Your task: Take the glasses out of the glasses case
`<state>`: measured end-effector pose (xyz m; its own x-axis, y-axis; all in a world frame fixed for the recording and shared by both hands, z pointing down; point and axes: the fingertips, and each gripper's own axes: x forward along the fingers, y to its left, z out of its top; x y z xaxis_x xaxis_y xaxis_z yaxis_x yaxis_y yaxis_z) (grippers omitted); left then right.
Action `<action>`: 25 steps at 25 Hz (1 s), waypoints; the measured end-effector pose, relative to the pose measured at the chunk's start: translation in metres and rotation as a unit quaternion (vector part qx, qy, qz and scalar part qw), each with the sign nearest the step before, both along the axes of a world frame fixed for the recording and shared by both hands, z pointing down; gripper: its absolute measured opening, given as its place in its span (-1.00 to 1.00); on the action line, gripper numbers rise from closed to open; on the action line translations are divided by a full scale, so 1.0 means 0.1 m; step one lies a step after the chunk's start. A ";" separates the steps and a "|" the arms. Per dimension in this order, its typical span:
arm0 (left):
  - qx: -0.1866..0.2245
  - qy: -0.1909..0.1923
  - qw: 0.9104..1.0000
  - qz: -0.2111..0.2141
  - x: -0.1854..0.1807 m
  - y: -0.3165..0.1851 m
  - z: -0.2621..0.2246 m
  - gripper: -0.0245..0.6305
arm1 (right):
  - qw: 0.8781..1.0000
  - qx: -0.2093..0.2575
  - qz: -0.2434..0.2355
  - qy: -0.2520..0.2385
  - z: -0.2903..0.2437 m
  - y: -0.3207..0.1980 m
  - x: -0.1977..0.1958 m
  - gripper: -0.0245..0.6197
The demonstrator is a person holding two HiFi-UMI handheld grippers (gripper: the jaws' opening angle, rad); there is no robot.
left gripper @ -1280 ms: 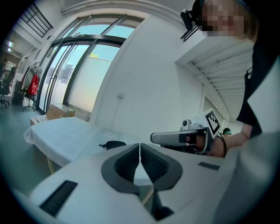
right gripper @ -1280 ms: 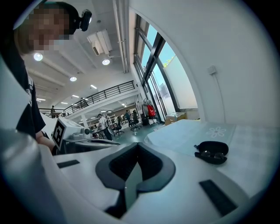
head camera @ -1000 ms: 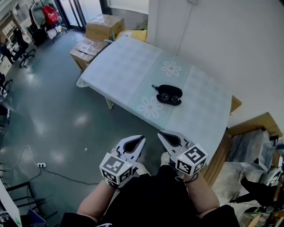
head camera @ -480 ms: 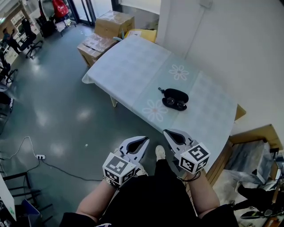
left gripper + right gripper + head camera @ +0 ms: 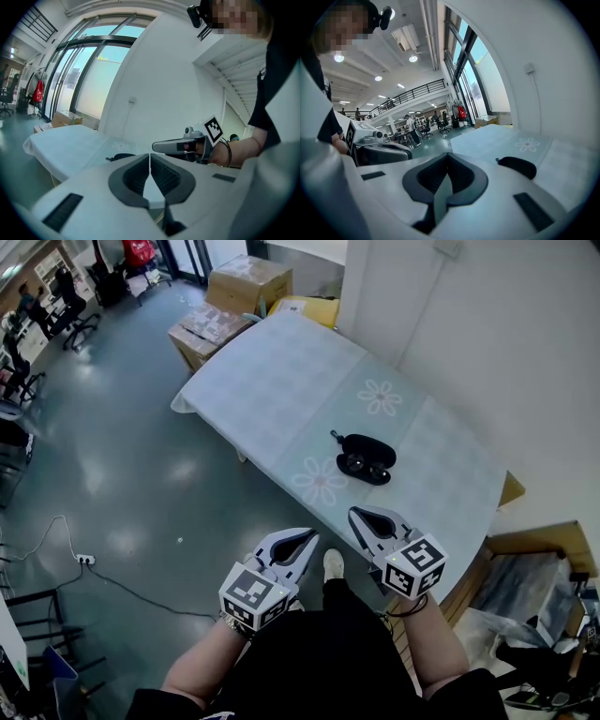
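- While a pale flowered cloth covers the tabletop, cardboard boxes stand on the floor at its far left end.
- On the left gripper, the fingers are pressed together and hold nothing.
- On the tabletop's near half lies the black glasses case, open, with what look like the glasses inside.
- On the right gripper, the fingers are closed and empty, apart from the case.
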<state>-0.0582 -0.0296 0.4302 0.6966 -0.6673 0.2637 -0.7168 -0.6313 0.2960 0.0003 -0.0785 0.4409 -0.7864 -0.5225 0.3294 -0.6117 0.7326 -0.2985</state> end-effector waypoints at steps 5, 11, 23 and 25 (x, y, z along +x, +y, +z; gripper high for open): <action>-0.006 -0.004 1.000 -0.004 0.14 -0.18 0.05 -0.83 | 1.000 -0.010 -0.001 0.005 0.11 -0.25 0.18 -0.85; -0.015 -0.005 1.000 -0.006 0.31 -0.43 0.11 -0.83 | 1.000 -0.022 -0.004 0.015 0.25 -0.56 0.36 -0.85; -0.034 -0.016 0.999 -0.003 0.54 -0.80 0.34 -0.83 | 0.995 -0.020 -0.030 0.096 0.66 -1.13 0.61 -0.85; -0.036 -0.020 0.999 -0.002 0.56 -0.86 0.38 -0.83 | 0.993 -0.019 -0.038 0.114 0.75 -1.21 0.63 -0.85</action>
<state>-0.0018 -0.1152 0.4681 0.6812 -0.6488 0.3391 -0.7321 -0.6060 0.3111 0.0636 -0.2000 0.5158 -0.7261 -0.4479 0.5216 -0.6093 0.7708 -0.1863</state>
